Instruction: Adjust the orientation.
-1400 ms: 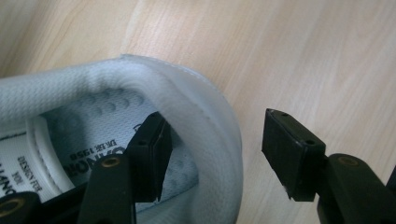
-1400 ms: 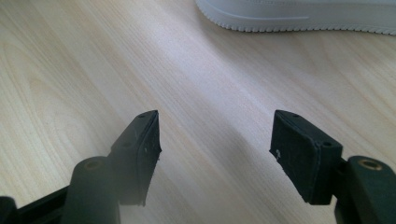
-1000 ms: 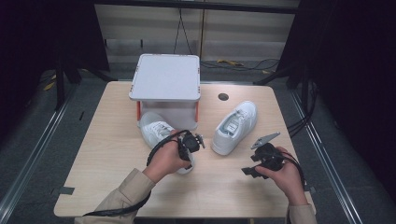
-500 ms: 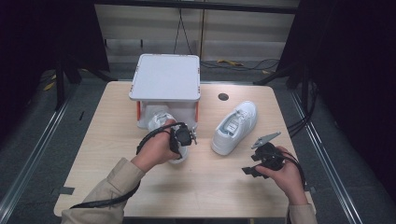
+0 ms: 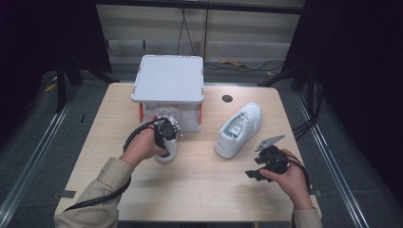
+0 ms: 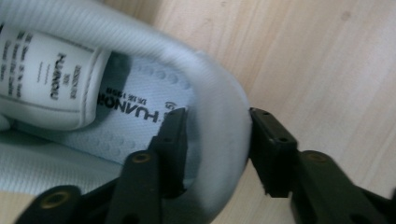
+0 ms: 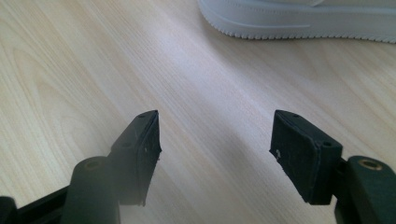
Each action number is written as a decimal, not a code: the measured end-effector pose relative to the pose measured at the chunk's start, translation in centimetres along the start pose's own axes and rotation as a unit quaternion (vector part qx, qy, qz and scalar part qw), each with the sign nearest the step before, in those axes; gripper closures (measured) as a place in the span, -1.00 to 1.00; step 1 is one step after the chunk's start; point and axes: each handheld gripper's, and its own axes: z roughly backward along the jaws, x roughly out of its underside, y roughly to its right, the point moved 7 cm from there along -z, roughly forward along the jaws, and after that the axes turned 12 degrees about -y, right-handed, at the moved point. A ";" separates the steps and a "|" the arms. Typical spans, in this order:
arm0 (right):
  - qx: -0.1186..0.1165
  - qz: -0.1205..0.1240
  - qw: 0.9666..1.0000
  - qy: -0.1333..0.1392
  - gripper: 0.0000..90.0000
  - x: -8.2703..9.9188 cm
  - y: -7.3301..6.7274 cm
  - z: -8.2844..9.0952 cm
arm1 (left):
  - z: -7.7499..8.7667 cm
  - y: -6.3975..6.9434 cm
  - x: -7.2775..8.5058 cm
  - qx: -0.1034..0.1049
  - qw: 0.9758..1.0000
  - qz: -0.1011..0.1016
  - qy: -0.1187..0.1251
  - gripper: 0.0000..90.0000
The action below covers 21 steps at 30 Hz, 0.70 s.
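- We see a wood table (image 5: 199,190) in a dark room, grey floor around it.
- White lidded box (image 5: 168,80) sits upper centre of the high view.
- Left shoe (image 5: 167,133) lies centre-left, toe end against the box front.
- Left gripper (image 5: 166,135) is at the shoe's heel; in its own view one jaw is inside the shoe (image 6: 140,93), one outside the heel collar. Jaws have just been opening; the collar is between them, outer jaw off it, so released.
- Right shoe (image 5: 240,128) lies right of centre, untouched.
- Right gripper (image 5: 259,166) hovers lower right, jaws apart over bare table (image 7: 93,56), holding nothing; shoe sole (image 7: 299,21) at top of its view.
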 end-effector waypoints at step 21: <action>-0.002 0.002 1.000 -0.002 -0.27 0.0 -0.1 -0.3 | 0.1 0.7 -0.6 0.016 0.999 0.024 0.029 0.61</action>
